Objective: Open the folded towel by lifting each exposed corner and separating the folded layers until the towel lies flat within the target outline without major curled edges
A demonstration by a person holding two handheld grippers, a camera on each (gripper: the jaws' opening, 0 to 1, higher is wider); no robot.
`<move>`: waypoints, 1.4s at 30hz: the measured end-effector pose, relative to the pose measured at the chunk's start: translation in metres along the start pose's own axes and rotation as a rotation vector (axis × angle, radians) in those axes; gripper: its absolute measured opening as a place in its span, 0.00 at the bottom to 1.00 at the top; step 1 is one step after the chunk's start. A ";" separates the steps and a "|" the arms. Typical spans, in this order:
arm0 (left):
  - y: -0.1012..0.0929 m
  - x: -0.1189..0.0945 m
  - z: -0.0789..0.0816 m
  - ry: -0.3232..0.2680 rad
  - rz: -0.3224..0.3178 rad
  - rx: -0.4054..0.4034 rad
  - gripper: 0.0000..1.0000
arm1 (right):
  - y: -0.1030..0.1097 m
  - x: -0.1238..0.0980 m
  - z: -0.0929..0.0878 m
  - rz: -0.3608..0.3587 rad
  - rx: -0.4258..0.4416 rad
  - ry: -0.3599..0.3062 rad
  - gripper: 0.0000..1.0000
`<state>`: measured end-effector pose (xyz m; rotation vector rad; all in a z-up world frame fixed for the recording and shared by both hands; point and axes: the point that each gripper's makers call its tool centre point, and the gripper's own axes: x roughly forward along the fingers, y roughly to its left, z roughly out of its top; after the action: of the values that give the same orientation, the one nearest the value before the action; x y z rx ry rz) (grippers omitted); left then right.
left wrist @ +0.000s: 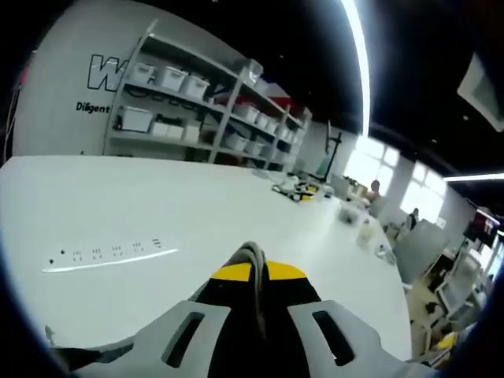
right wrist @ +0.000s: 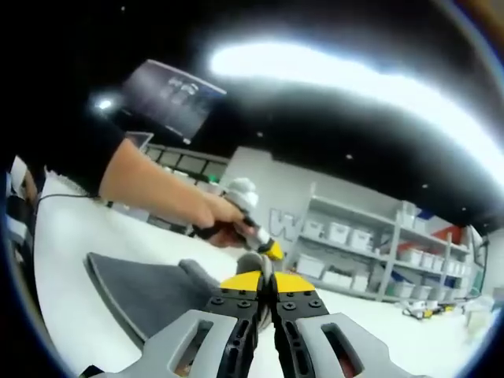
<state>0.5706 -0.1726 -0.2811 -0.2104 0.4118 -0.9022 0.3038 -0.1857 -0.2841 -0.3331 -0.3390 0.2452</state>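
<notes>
In the left gripper view my left gripper point(left wrist: 253, 272) is shut on a bunched grey edge of the towel point(left wrist: 250, 256), which pokes up between the yellow jaw tips above the white table point(left wrist: 157, 213). In the right gripper view my right gripper point(right wrist: 268, 282) is also shut on a fold of the grey towel point(right wrist: 146, 291), whose dark sheet spreads to the left of the jaws over the table point(right wrist: 63, 260). Just beyond it a person's hand point(right wrist: 224, 220) holds the left gripper point(right wrist: 272, 250), its yellow tip close to the same towel edge.
A white power strip point(left wrist: 110, 256) lies on the table to the left. Shelves with white bins point(left wrist: 197, 102) stand behind the table, and small items point(left wrist: 303, 189) sit at its far end. A bare forearm point(right wrist: 150, 185) crosses the right gripper view.
</notes>
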 end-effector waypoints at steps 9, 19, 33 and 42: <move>-0.007 0.016 -0.008 0.020 -0.003 0.000 0.04 | -0.008 -0.004 -0.009 -0.015 0.017 0.015 0.00; -0.005 0.033 -0.016 0.045 0.021 -0.002 0.04 | -0.013 -0.008 -0.021 -0.025 0.029 0.039 0.00; -0.011 0.050 -0.034 0.073 0.036 0.014 0.04 | -0.021 -0.016 -0.040 -0.035 0.048 0.080 0.00; -0.013 0.066 -0.048 0.108 0.046 0.038 0.04 | -0.027 -0.020 -0.056 -0.036 0.034 0.161 0.00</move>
<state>0.5769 -0.2336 -0.3370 -0.1176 0.4972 -0.8775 0.3101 -0.2317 -0.3297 -0.3112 -0.1816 0.1874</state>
